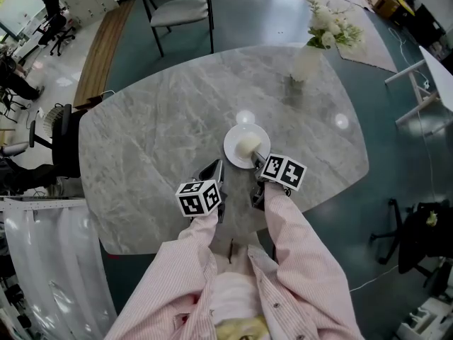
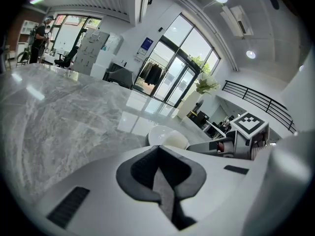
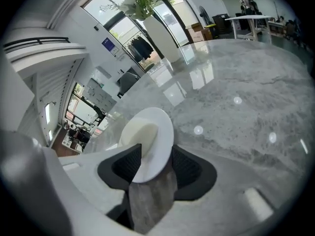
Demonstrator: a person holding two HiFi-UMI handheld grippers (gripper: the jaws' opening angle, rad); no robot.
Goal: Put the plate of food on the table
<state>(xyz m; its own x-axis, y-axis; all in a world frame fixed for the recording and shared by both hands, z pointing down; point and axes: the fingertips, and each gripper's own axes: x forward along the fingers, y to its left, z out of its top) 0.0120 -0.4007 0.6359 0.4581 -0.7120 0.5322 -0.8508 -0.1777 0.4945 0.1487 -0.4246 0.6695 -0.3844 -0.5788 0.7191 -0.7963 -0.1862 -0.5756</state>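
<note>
A white plate with a pale lump of food rests flat on the grey marble table, near its middle. My right gripper stands at the plate's near edge. In the right gripper view the plate's rim lies between the jaws of this gripper, which stand open beside it, and the food sits just beyond. My left gripper hovers to the left of the plate, shut and holding nothing. From the left gripper view the plate shows ahead to the right.
A white vase of flowers stands on the table's far right part. A chair is behind the far edge, and office chairs stand to the left and right of the table. The table's near edge is just under my arms.
</note>
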